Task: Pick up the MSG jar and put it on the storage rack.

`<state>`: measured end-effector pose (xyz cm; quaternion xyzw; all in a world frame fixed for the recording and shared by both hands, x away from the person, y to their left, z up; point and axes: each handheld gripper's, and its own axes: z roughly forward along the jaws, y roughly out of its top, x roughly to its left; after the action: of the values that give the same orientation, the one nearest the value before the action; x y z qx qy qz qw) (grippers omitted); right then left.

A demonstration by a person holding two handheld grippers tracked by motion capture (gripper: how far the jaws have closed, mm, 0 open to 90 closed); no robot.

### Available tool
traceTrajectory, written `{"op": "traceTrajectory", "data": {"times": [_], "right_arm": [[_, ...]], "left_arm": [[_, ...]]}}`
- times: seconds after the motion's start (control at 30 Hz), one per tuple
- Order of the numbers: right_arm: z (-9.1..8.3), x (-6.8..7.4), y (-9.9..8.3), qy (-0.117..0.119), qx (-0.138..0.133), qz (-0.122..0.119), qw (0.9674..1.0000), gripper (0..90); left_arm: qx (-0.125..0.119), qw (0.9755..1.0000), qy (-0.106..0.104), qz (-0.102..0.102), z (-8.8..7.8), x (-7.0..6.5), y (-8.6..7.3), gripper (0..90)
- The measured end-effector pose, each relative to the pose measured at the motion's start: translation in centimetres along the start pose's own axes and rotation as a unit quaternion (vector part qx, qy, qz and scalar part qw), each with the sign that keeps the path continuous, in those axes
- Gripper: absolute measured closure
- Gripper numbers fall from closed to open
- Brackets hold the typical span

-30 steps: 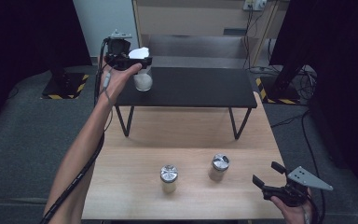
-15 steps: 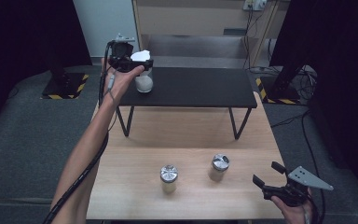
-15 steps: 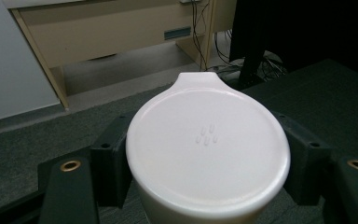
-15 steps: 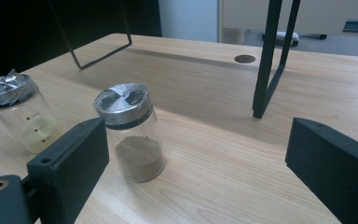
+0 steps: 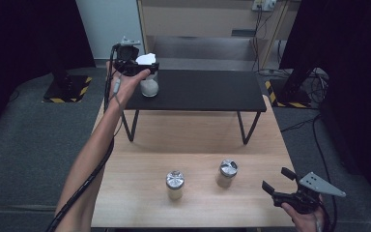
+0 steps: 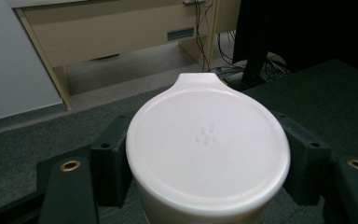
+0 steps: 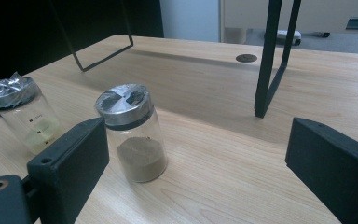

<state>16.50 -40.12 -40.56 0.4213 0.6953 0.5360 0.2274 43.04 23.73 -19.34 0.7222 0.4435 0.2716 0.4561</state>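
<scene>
Up at eleven o'clock, the left gripper [image 5: 134, 67] has its jaws clamped on the white-lidded jar [image 6: 207, 149], seemingly setting it on the black shelf [image 5: 207, 89]; right gripper [image 5: 290, 191] waits at five o'clock over the counter [image 5: 140, 193], jaws wide and empty

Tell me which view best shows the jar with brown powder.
The right gripper view: the brown-powder jar stands close, its contents and metal lid clear. The high view shows it small, from above, contents unclear.

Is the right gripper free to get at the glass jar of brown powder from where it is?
Probably yes: the right gripper is open, and the glass jar of brown powder stands just ahead with bare wooden table between.
</scene>
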Motion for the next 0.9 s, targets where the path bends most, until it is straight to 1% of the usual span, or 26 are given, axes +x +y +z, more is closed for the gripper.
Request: {"op": "traceTrajectory", "data": {"times": [0.17,0.53,0.57,0.63,0.67,0.77,0.8,0.9], "right_arm": [[-0.01,-0.02,0.01,0.001,0.0,-0.001,1.0,6.5],[-0.03,0.01,0.01,0.0,0.0,-0.001,1.0,6.5],[-0.03,0.03,0.02,0.0,0.0,-0.002,1.0,6.5],[-0.04,0.01,0.01,0.001,0.0,-0.001,1.0,6.5],[-0.03,0.01,0.02,0.0,0.0,-0.001,1.0,6.5],[-0.03,0.04,0.03,0.0,0.0,-0.001,1.0,6.5],[-0.05,0.04,0.03,0.0,0.0,-0.002,1.0,6.5],[-0.05,0.01,0.02,0.0,-0.001,-0.001,1.0,6.5]], "left_arm": [[-0.006,1.0,-0.001,-0.003,0.02,0.06,-0.31,30.0],[-0.01,1.0,-0.001,0.001,0.02,0.02,-0.54,29.5],[-0.011,0.9999,-0.004,0.002,0.05,0.08,-0.59,26.9],[-0.008,1.0,0.001,0.004,0.13,-0.08,-0.54,18.4],[-0.009,1.0,-0.002,0.003,0.18,-0.01,-0.57,14.6],[-0.012,0.9999,-0.003,-0.002,0.13,0.0,-0.57,8.4],[-0.012,0.9999,-0.007,0.001,0.11,0.06,-0.5,7.5],[-0.015,0.9998,-0.006,0.011,-0.26,-0.25,-0.3,6.7]]}}
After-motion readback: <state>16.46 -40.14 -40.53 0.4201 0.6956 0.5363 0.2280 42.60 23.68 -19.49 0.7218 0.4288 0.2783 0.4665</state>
